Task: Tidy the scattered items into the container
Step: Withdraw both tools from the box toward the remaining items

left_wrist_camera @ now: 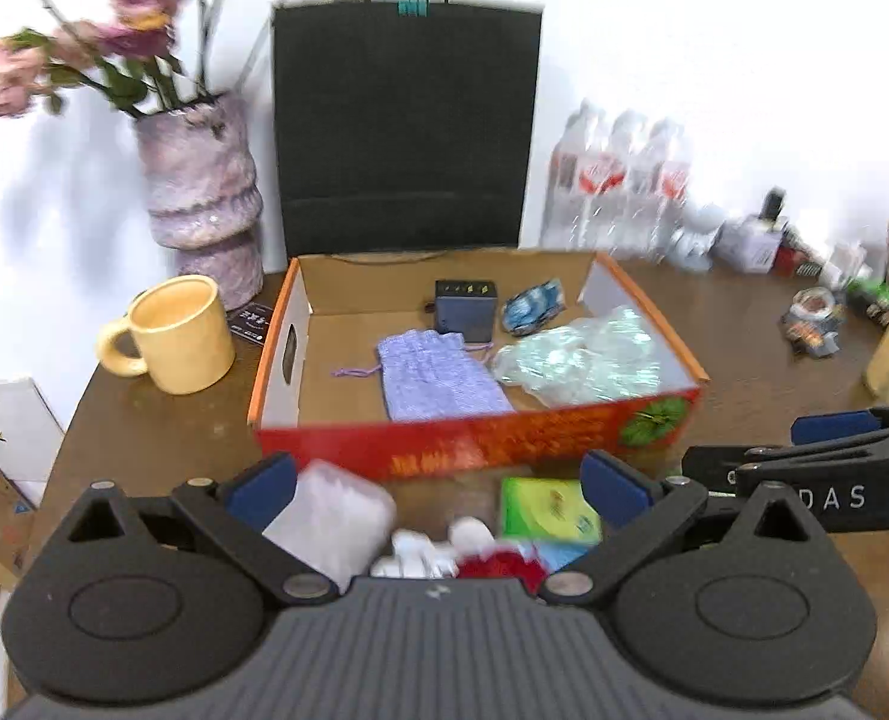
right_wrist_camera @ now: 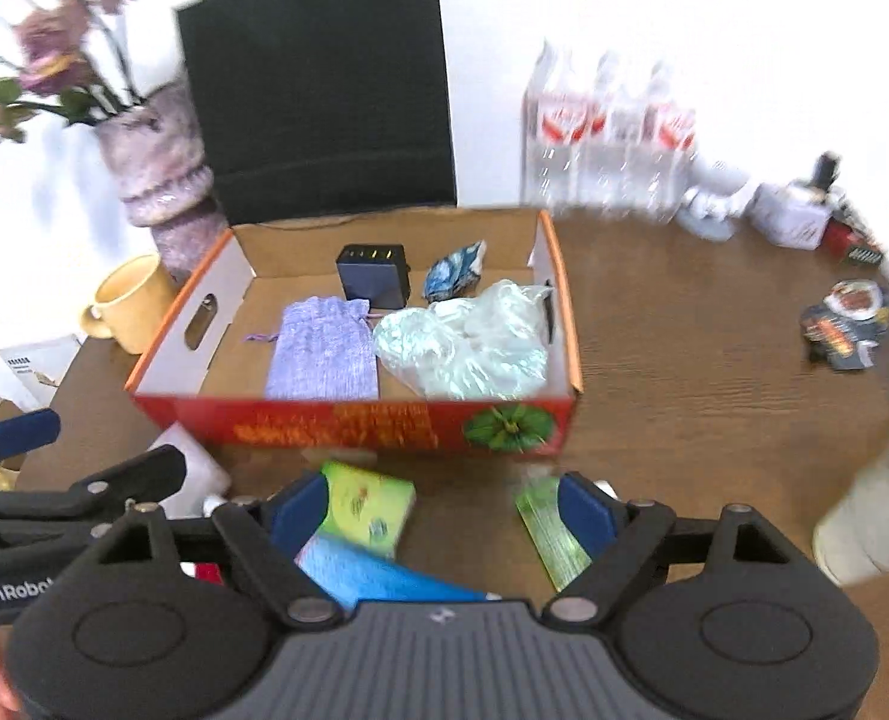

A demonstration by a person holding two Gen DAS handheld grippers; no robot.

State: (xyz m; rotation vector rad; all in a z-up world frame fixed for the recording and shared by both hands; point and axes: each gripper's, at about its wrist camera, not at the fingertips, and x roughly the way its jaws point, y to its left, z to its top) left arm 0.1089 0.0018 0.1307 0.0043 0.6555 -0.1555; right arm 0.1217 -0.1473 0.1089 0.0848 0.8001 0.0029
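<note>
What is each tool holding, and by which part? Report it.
Nothing is held. The left tool and the right tool both stand open above loose items in front of the red box.

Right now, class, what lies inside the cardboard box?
Inside the box: a purple pouch, a dark cube, a blue wrapper and a clear plastic bag. Anything beneath them is hidden.

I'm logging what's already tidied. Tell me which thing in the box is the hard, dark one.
The small dark grey cube-shaped device at the back of the cardboard box. The lilac drawstring pouch, pale green plastic bag and blue wrapper are soft.
</note>
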